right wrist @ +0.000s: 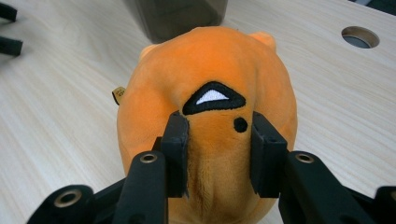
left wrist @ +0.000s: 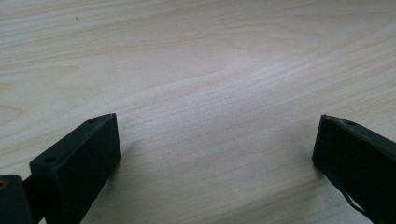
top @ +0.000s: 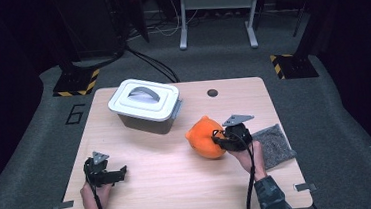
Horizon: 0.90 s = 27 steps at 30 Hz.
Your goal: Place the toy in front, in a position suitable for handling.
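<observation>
An orange plush toy (top: 203, 137) with a stitched black-and-white eye rests right of the table's middle. My right gripper (top: 217, 139) is shut on it; in the right gripper view both black pads pinch a fold of the plush toy (right wrist: 210, 60) just below the eye, and the right gripper (right wrist: 218, 154) comes at it from the near side. My left gripper (top: 122, 170) lies low near the front left of the table. In the left gripper view the left gripper (left wrist: 217, 140) stands open, jaws wide apart over bare wood.
A grey box with a white handled lid (top: 146, 105) stands at the back left of the wooden table (top: 170, 186). A dark grey cloth (top: 274, 145) lies at the right edge. A round hole (top: 212, 93) sits at the table's back.
</observation>
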Each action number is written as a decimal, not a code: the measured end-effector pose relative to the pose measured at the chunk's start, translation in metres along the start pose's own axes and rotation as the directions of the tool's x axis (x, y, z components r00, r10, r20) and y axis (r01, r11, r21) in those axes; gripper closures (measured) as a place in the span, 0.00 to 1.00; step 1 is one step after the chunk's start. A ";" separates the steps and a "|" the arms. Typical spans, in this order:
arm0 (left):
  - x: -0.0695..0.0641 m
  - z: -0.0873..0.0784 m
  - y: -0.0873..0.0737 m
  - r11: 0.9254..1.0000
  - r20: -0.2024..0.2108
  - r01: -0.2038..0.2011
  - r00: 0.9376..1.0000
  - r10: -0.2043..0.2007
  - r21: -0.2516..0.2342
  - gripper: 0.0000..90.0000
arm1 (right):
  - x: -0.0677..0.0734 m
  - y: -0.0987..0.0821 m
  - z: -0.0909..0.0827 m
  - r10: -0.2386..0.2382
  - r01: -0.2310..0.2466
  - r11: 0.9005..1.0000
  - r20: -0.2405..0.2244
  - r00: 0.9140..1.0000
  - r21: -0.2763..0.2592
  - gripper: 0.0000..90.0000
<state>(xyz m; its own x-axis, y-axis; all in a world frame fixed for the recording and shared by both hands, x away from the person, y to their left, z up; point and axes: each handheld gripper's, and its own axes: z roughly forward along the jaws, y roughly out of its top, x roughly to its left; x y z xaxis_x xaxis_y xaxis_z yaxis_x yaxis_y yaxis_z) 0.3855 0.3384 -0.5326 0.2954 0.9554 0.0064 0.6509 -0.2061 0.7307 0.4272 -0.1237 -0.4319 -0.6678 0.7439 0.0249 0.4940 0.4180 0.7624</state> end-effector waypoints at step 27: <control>0.000 0.000 0.000 1.000 0.001 0.002 1.000 -0.002 -0.003 0.01 | -0.011 -0.014 -0.013 0.145 -0.145 0.988 0.000 0.989 0.060 0.22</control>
<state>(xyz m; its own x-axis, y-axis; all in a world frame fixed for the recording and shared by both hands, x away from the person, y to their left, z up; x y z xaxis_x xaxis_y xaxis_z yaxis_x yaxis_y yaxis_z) 0.3855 0.3382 -0.5328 0.2949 0.9555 0.0044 0.6491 -0.2037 0.7329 0.4207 -0.1448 -0.4340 -0.5889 0.7968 0.1353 0.6182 0.3363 0.7104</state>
